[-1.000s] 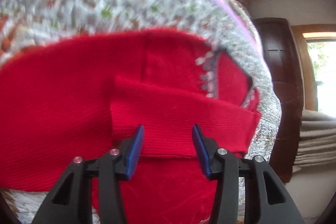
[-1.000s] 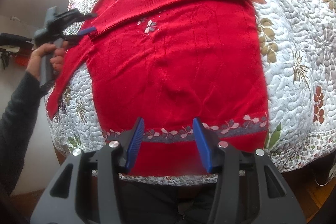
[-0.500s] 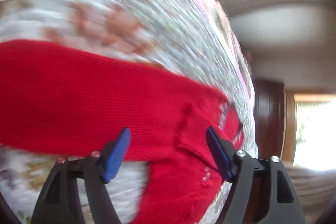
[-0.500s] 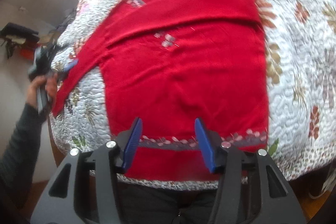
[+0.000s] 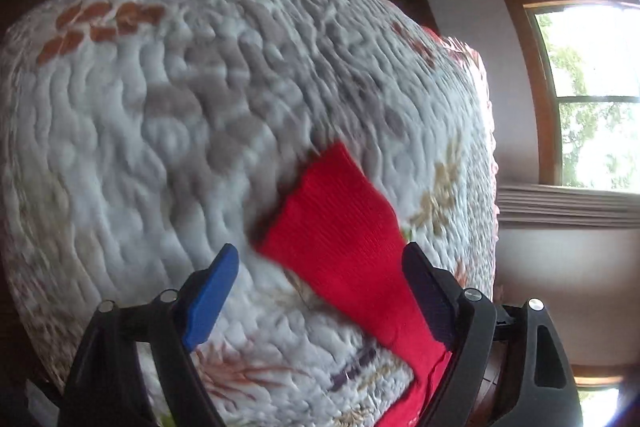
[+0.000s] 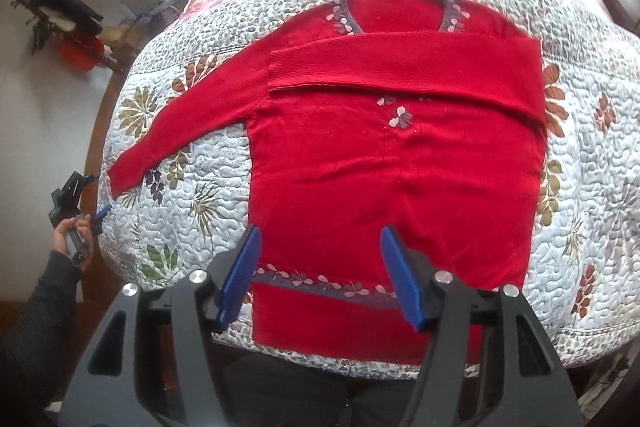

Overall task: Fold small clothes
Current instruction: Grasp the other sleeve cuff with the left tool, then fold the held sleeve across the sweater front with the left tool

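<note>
A red knit sweater (image 6: 392, 163) lies flat on the quilted bedspread (image 6: 592, 163), neck at the far end, hem toward me. One sleeve (image 6: 400, 71) is folded across the chest. The other sleeve (image 6: 188, 119) stretches out to the left, its cuff (image 6: 124, 171) near the bed's edge. My left gripper (image 6: 90, 197) hangs open just off that edge beside the cuff; in its own view the left gripper (image 5: 320, 291) is open with the red cuff (image 5: 340, 227) between and ahead of the fingers, untouched. Over the hem, my right gripper (image 6: 320, 267) stands open and empty.
The floral quilt drops off at the left edge (image 6: 108, 227) and the near edge. A window (image 5: 592, 95) and a wall lie beyond the bed. Dark clutter and a red item (image 6: 76, 51) sit on the floor at far left. A dark-sleeved arm (image 6: 44, 299) holds the left gripper.
The left gripper has let go of the folded sleeve at the chest and swung out left to the other sleeve's cuff. The right gripper pulled back and up a little over the hem.
</note>
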`<state>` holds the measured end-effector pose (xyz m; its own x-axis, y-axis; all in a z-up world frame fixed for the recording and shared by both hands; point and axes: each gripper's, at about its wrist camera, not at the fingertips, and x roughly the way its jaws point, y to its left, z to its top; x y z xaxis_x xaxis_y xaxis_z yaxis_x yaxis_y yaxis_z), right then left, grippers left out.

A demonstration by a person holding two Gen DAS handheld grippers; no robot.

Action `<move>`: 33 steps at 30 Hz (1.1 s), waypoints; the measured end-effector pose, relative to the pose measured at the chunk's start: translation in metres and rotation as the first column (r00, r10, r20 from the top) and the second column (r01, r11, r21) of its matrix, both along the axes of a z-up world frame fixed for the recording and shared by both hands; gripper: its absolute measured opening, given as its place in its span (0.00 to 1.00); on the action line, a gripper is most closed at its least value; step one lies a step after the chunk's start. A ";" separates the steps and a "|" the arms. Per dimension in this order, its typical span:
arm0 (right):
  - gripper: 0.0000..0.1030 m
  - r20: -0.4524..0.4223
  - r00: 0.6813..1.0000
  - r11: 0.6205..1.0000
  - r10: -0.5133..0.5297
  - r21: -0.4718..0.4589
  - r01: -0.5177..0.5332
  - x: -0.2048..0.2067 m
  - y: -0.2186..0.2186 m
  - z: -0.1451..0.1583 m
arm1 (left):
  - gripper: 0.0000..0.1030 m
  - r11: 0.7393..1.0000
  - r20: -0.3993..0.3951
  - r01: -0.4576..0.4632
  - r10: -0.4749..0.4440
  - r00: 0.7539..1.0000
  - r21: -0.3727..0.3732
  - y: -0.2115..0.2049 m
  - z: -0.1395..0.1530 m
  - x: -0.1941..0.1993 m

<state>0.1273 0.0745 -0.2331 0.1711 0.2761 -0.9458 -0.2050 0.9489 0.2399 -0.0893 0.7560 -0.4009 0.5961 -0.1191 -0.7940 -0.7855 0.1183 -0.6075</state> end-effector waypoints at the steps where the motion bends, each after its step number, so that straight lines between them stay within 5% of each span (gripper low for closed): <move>1: 0.60 0.005 1.000 1.000 0.000 -0.006 0.000 -0.001 0.001 0.002 | 0.81 1.000 -0.007 0.009 -0.009 1.000 -0.002 0.002 -0.003 0.003; 9: 0.61 0.054 0.998 0.999 -0.029 -0.036 0.031 0.000 0.000 0.018 | 0.86 0.991 -0.090 0.130 -0.127 0.988 0.020 0.007 -0.015 0.032; 12: 0.61 0.067 0.997 0.998 -0.040 -0.037 0.042 0.001 -0.003 0.023 | 0.59 0.983 -0.168 0.177 -0.167 0.972 0.050 0.005 -0.011 0.040; 14: 0.61 0.071 0.996 0.998 -0.047 -0.030 0.050 0.002 -0.005 0.024 | 0.13 0.978 -0.179 0.202 -0.190 0.965 0.047 0.007 -0.010 0.044; 15: 0.61 0.071 0.996 0.998 -0.048 -0.027 0.050 0.002 -0.006 0.024 | 0.03 0.977 -0.166 0.208 -0.199 0.966 0.038 0.007 -0.009 0.045; 20: 0.61 0.080 0.996 0.999 -0.036 -0.013 0.037 0.003 -0.006 0.026 | 0.03 0.966 -0.142 0.247 -0.234 0.962 0.076 0.004 0.023 0.053; 26: 0.61 0.096 0.994 0.998 -0.052 0.024 0.050 0.009 -0.021 0.030 | 0.03 0.939 0.034 0.274 -0.287 0.957 0.208 -0.021 0.109 0.087; 33: 0.61 0.095 0.991 0.994 -0.094 0.064 0.088 0.014 -0.052 0.025 | 0.03 0.844 0.175 0.393 -0.476 0.862 0.365 -0.100 0.213 0.162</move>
<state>0.1414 0.0223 -0.2078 0.2887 0.3101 -0.9058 -0.1437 0.9494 0.2792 0.0726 0.6562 -0.1882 0.7220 -0.1894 -0.6655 -0.4352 0.6234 -0.6496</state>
